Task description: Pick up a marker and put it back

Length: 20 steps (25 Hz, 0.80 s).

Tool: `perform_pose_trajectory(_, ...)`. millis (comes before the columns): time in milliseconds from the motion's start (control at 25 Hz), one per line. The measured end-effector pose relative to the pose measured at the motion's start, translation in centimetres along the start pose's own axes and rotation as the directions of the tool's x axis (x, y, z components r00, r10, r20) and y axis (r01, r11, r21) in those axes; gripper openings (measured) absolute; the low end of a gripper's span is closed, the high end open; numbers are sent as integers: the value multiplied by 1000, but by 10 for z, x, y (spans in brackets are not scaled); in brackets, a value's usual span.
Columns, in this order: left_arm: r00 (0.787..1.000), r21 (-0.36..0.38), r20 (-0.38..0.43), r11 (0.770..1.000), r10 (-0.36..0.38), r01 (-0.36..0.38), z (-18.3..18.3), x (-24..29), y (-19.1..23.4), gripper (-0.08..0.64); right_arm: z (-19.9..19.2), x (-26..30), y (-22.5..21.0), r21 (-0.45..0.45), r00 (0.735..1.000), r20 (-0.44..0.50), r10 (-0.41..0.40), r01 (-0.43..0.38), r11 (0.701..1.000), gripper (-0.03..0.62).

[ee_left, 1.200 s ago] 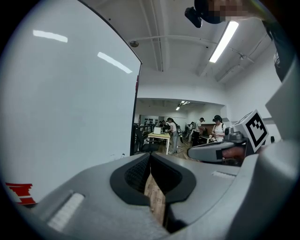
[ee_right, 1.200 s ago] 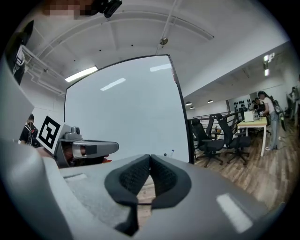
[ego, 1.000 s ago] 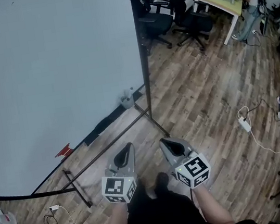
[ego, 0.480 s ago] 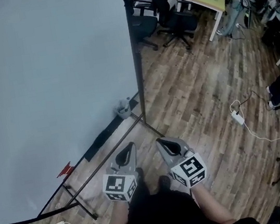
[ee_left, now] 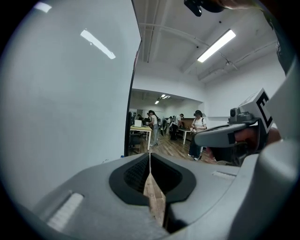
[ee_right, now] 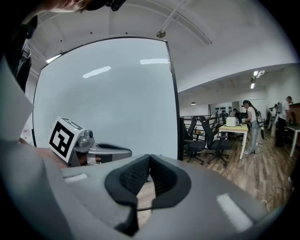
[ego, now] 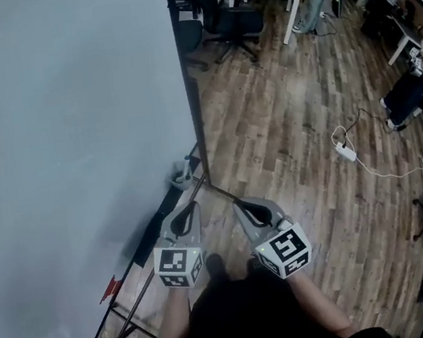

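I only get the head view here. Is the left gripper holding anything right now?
Observer: No. In the left gripper view the left gripper has its jaws together with nothing between them.
Operator: And the right one?
Observer: The right gripper is shut and empty too, as seen in its own view.
Operator: My view cuts off the board's top. Anything written up there?
Observer: The right gripper view shows the whiteboard up to its top edge, and its face is bare.

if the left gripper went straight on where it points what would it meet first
Likely nothing close: the left gripper aims just past the whiteboard's right edge, toward open wooden floor. Narrow margin; depth is unclear.
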State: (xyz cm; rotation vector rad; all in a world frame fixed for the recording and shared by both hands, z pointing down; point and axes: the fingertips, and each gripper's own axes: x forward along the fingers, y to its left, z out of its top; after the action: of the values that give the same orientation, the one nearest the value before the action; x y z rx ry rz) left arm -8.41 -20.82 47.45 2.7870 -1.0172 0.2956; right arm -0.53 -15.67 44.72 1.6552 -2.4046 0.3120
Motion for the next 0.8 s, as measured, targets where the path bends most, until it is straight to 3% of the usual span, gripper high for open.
perform_pose_trajectory(320,998,41,-48,999,-30,32,-29,28,23,15,-16,10,-7,64,996,-21,-90,91,994,3)
perform_pose_trajectory(800,992,148,-128,989,-7,26,-58,60,52,32,-27,12,-11,96,990,-66,-122,128,987,3)
